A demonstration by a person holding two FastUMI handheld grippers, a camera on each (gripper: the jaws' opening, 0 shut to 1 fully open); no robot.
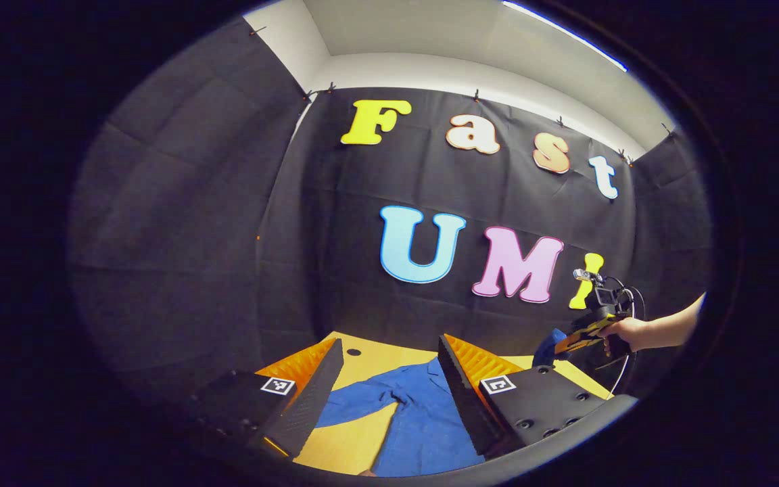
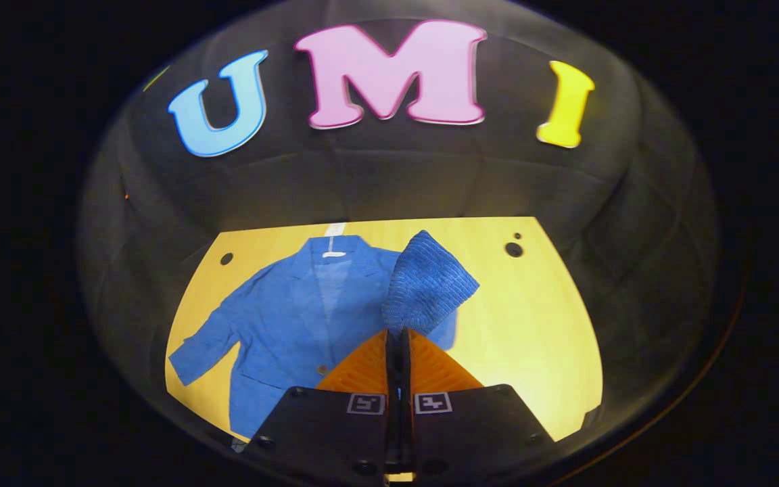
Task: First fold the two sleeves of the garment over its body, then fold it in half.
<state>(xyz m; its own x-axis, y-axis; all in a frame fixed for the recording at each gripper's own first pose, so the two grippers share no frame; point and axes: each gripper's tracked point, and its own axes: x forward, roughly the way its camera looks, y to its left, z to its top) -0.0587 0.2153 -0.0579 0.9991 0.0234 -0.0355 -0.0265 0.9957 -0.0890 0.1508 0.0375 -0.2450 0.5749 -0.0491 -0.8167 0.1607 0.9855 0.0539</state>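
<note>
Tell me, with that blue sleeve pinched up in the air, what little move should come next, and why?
Probably carry the right gripper across and lower the lifted sleeve onto the jacket chest. Its fingers are shut on the cuff, held up above the table, while the other sleeve lies spread out flat and the left gripper hangs open.

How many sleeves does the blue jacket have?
2: one sleeve lies spread flat on the table; the other sleeve is lifted, pinched in the right gripper.

A recording booth: black cloth walls pinned below a white ceiling, enclosing a yellow table.
</note>
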